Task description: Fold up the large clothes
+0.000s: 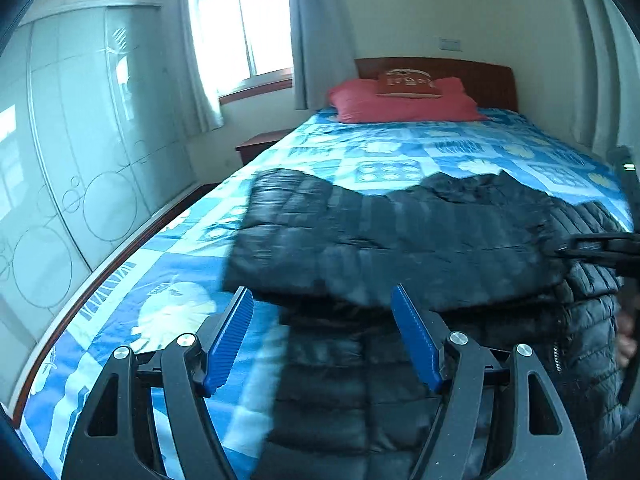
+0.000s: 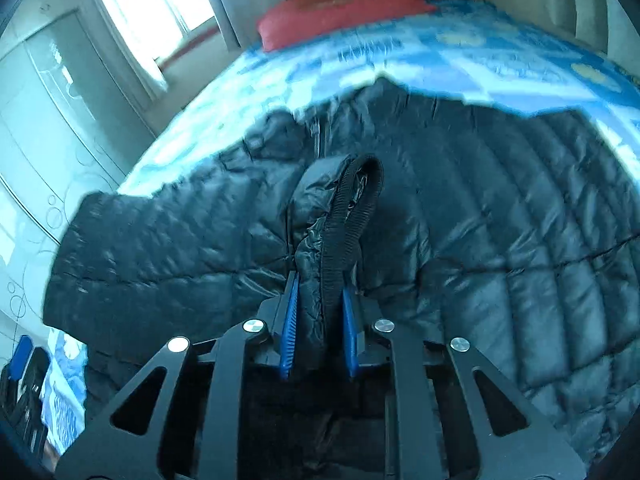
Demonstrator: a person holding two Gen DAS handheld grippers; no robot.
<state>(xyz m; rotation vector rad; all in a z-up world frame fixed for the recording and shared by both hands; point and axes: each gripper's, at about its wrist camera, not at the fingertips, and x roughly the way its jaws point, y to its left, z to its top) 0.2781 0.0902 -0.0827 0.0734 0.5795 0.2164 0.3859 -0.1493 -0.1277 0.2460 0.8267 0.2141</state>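
I have the black puffer jacket (image 1: 400, 240) spread across the near part of the bed (image 1: 400, 148), lying on the blue patterned bedspread (image 1: 168, 264) with its quilted panels running side to side. One sleeve (image 1: 312, 236) is folded across the body of the jacket, its end toward the left edge of the bed.

My left gripper (image 1: 322, 332) hangs just above the near part of the jacket with its blue pads (image 1: 230, 340) spread wide — nothing between them, only the dark fabric and a strip of bedspread below.

My right gripper (image 2: 320, 328) is pressed together on a bunched fold of the jacket: the cuff (image 2: 352, 208), with its ribbed black trim, stands up out of the narrow gap between the blue pads (image 2: 289, 332), and the quilted cloth is pinched on both sides. In the left wrist view I can see that gripper (image 1: 600, 248) at the right edge, level with the jacket's right side.

At the far end of the bed a red pillow (image 1: 404, 104) lies against the wooden headboard (image 1: 480, 76). A window (image 1: 244, 28) with pale curtains and a white wardrobe (image 1: 92, 132) stand to the left.
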